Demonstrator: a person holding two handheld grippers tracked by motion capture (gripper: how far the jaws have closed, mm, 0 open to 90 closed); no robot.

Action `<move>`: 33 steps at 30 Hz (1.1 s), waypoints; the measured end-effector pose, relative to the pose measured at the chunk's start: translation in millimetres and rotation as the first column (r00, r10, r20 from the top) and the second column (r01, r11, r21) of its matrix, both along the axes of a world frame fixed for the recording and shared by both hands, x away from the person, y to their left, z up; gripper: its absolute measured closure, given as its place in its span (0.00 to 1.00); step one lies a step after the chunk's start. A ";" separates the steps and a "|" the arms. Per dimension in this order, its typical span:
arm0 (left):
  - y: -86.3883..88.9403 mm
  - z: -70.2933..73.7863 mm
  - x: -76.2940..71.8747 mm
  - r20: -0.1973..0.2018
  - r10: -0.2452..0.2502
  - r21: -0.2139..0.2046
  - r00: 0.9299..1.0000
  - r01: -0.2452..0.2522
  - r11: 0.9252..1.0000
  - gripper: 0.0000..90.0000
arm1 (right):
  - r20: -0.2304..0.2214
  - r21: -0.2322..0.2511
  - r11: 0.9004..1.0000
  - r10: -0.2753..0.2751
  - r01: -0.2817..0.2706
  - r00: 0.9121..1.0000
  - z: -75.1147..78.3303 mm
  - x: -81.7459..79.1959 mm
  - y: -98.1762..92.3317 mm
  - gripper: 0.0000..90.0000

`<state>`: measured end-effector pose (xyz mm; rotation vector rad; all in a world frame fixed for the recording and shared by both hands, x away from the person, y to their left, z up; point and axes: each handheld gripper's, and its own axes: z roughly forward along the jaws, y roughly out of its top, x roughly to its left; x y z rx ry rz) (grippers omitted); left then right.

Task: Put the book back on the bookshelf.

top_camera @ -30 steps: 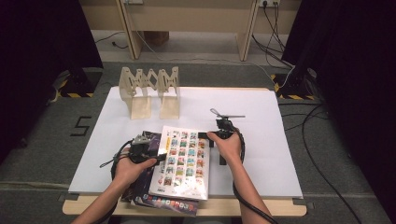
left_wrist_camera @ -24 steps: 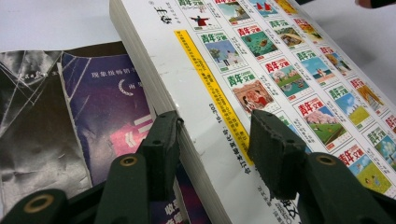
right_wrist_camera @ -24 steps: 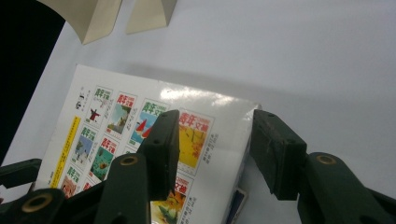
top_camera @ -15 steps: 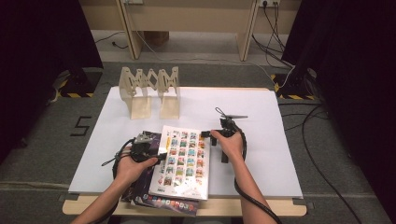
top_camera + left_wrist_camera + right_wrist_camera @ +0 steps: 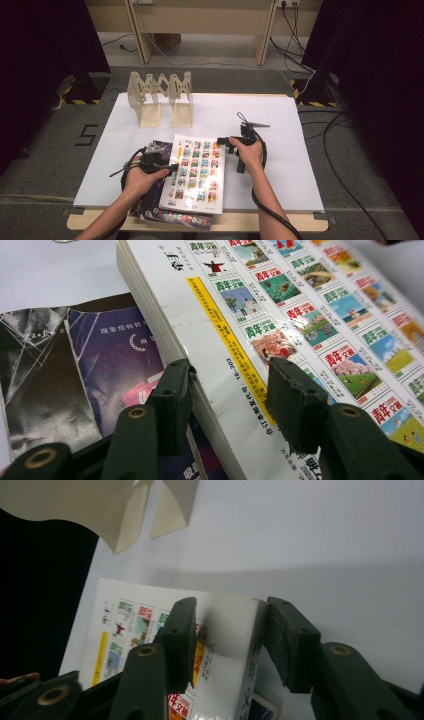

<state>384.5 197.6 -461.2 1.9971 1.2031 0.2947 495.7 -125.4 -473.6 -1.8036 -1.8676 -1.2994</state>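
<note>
The right hand has slid a little down and in toward the book since a second ago, and the right gripper [image 5: 223, 140] now sits at the far right corner of the white book [image 5: 196, 171]; its jaws have just been closing after springing wide, and in the right gripper view they stand one on either side of the book's corner [image 5: 227, 630]. One pad lies over the printed cover and the other just off the spine edge, but I cannot tell whether they actually press on it. The left hand has not shifted. The left gripper [image 5: 172, 167] is at the book's left edge, partway open, with one jaw lying on the cover [image 5: 300, 330] and the other down beside the stacked page edges, over the dark book [image 5: 100, 370] underneath. The pads straddle the edge, and a sliver of space shows beside the lower one, so it does not look clamped. The white book, its cover filled with rows of small coloured pictures, lies flat near the front of the table [image 5: 280, 115], resting slightly askew on top of the dark book [image 5: 165, 212], whose corner sticks out toward the person. Well behind them, toward the far left of the white tabletop, stands a pale wooden folding rack [image 5: 159, 97], upright and apart from both books.
</note>
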 end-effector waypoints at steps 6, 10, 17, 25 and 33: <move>0.1 -0.2 -2.1 0.015 0.028 0.011 1.000 -0.028 1.000 0.59 | -0.018 0.078 0.996 0.054 -0.053 0.998 10.3 -7.7 0.6 0.70; 0.1 -0.7 -2.5 0.022 0.027 0.009 0.999 -0.027 1.000 0.59 | -0.056 0.087 0.993 0.088 -0.083 0.995 0.4 -9.0 1.8 0.69; 1.6 0.8 -1.1 0.010 0.020 0.018 1.000 -0.020 1.000 0.59 | -0.063 0.054 0.992 0.117 -0.114 0.991 9.3 -5.2 5.3 0.73; 10.2 0.6 -2.2 -0.008 0.029 -0.037 1.000 -0.030 0.999 0.59 | -0.022 0.057 0.993 0.105 -0.104 0.994 42.8 -13.0 15.3 0.81; 20.1 17.6 -2.9 0.041 0.070 -0.117 0.997 -0.065 0.991 0.54 | 0.131 -0.074 0.997 0.021 -0.012 0.991 82.7 -26.0 21.8 0.82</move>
